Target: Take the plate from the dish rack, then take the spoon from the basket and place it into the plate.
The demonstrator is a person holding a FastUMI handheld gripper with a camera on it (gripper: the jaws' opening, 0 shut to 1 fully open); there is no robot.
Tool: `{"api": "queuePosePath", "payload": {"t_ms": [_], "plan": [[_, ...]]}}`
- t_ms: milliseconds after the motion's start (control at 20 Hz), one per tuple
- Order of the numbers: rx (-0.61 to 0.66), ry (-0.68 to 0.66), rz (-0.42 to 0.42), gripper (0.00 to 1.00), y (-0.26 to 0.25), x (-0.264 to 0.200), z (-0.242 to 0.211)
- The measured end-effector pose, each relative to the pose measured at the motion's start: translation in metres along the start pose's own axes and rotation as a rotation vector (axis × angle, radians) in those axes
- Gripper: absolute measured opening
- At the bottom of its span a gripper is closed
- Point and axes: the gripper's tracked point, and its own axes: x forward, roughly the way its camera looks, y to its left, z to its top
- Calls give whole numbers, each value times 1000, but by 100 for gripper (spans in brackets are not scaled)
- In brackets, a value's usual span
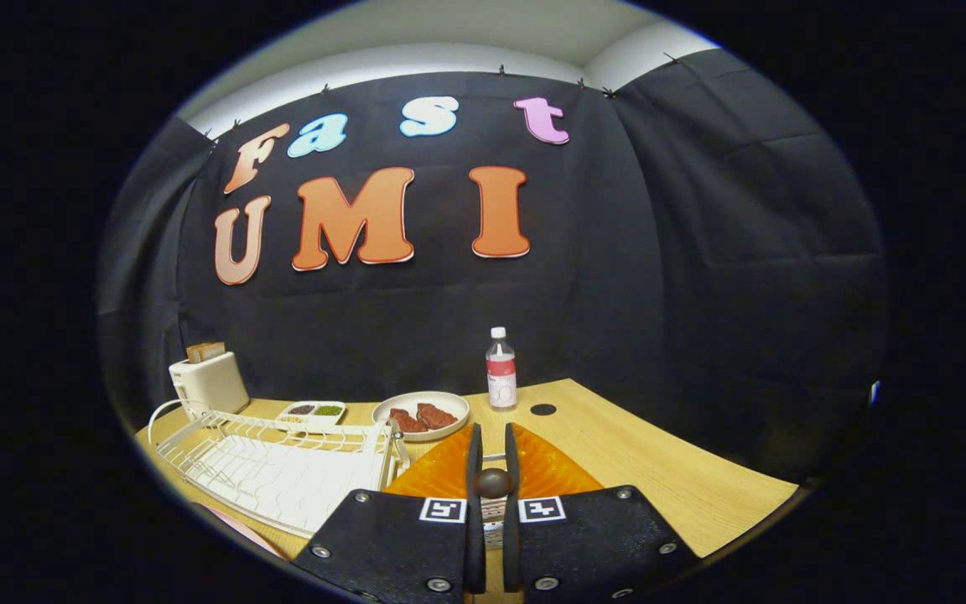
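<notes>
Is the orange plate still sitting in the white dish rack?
No, the orange plate lies on the table beside the white dish rack, under the nearly closed fingers gripping a dark spoon handle.

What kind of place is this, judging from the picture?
Probably a staged kitchen counter in a booth: a wooden table carries a toaster, a white dish rack and a plate of food. The gripper is shut on something dark.
</notes>
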Motion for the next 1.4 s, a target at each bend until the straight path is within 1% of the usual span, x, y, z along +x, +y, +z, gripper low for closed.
{"api": "queuePosePath", "payload": {"t_ms": [100,250,350,450,600,800,1000,1200,1400], "plan": [[-2,-26,1,8,3,-13,17],[-4,-32,10,8,11,-37,34],[-5,-41,35,8,25,-54,43],[-20,-30,55,8,38,-72,44],[-6,-24,120,8,69,-104,44],[4,-1,201,8,112,-133,24],[27,41,278,8,155,-151,-3],[47,83,337,8,195,-165,-29],[62,112,378,8,226,-174,-49]]}}
